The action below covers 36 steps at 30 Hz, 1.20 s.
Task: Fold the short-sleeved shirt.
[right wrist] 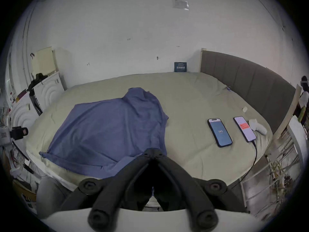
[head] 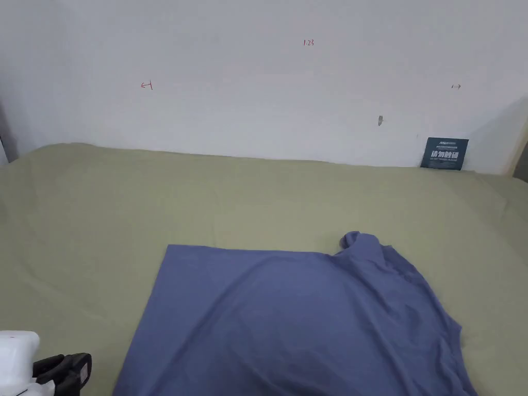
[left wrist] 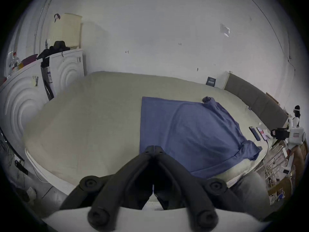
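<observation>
A blue short-sleeved shirt (head: pixel 294 319) lies spread on the olive-green bed (head: pixel 103 216), its hem side flat at the left and its right side rumpled with a bunched sleeve at the back (head: pixel 358 241). The left gripper (head: pixel 64 372) sits at the bottom left, off the shirt's left edge, above the bed. In the left gripper view its jaws (left wrist: pixel 153 149) meet at the tips with nothing between them, near the shirt (left wrist: pixel 189 131). In the right gripper view the right gripper (right wrist: pixel 153 152) is likewise shut and empty, just over the shirt's near edge (right wrist: pixel 107 128).
Two phones (right wrist: pixel 219 131) (right wrist: pixel 245 128) lie on the bed right of the shirt, one with a cable, beside a small white cloth (right wrist: pixel 257 126). A dark padded headboard (right wrist: pixel 247 78) bounds the right side. A small dark sign (head: pixel 444 153) leans on the wall. White cabinets (left wrist: pixel 21 98) stand left.
</observation>
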Motion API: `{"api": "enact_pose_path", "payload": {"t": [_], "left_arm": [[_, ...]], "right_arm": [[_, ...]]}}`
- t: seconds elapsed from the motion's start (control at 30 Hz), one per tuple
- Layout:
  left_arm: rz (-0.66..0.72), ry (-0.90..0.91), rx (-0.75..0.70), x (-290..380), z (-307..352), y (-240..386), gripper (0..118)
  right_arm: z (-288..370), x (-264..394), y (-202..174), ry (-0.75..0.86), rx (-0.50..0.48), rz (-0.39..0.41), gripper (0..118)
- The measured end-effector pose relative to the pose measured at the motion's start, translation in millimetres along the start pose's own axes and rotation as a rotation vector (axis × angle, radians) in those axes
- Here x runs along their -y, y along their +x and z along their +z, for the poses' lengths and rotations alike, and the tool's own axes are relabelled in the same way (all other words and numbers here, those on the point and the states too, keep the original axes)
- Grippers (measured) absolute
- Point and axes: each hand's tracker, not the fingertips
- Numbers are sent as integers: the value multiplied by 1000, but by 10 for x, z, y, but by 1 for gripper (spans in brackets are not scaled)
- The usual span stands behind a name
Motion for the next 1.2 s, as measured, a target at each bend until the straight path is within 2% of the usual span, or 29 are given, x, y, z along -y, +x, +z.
{"api": "enact_pose_path", "payload": {"t": [0.1,0.13,0.17,0.2,0.23,0.27,0.47,0.5,0.53,0.57,0.6,0.63,0.67,0.7,0.73,0.77,0.83,0.9,1.03,1.07,1.13,1.17,1.2], "left_arm": [[-29,-94,42,64,-128,-53,0],[-49,-137,62,105,-194,-69,7],[-77,-184,92,128,-241,-98,25],[-120,-212,101,198,-317,-128,67],[-158,-265,102,273,-411,-147,92],[-179,-281,116,338,-454,-169,98],[-167,-323,77,542,-688,-87,95],[-155,-328,75,569,-739,-95,85],[-144,-324,73,577,-764,-106,69],[-136,-324,76,573,-777,-116,41],[-130,-316,78,591,-788,-117,9],[-118,-310,93,603,-789,-119,8],[-101,-303,119,613,-781,-122,7],[-90,-293,110,610,-782,-174,7],[-80,-293,116,606,-771,-187,7],[-79,-293,120,604,-761,-202,7],[-64,-281,126,571,-685,-172,7],[-31,-283,131,553,-669,-220,7],[11,-286,135,583,-707,-313,7],[16,-291,135,591,-708,-322,7],[26,-295,135,580,-706,-251,7],[34,-297,141,583,-695,-271,7],[39,-296,144,587,-679,-286,7]], "right_arm": [[4,7,-31,-4,-8,2,0],[-39,28,-22,-5,-15,7,0],[-44,26,-29,-6,-23,11,0],[-54,21,-39,-9,-35,13,0],[-78,22,-38,-17,-43,13,0],[-104,32,-29,-22,-48,13,0],[-194,62,-71,-46,-61,38,0],[-214,75,-70,-53,-60,37,0],[-231,87,-66,-59,-60,36,0],[-256,101,-54,-64,-57,35,0],[-297,118,-30,-75,-48,35,1],[-344,131,0,-95,-26,41,8],[-389,146,31,-113,-7,56,24],[-443,170,76,-135,16,85,65],[-495,193,115,-148,21,92,97],[-552,214,148,-179,19,90,111],[-616,271,215,-198,-37,58,103],[-702,315,223,-244,-79,44,103],[-955,489,156,-319,-78,145,100],[-961,515,110,-323,-77,176,91],[-990,569,61,-335,-57,230,30],[-993,590,60,-338,-63,224,11],[-962,605,39,-329,-77,210,11]]}}
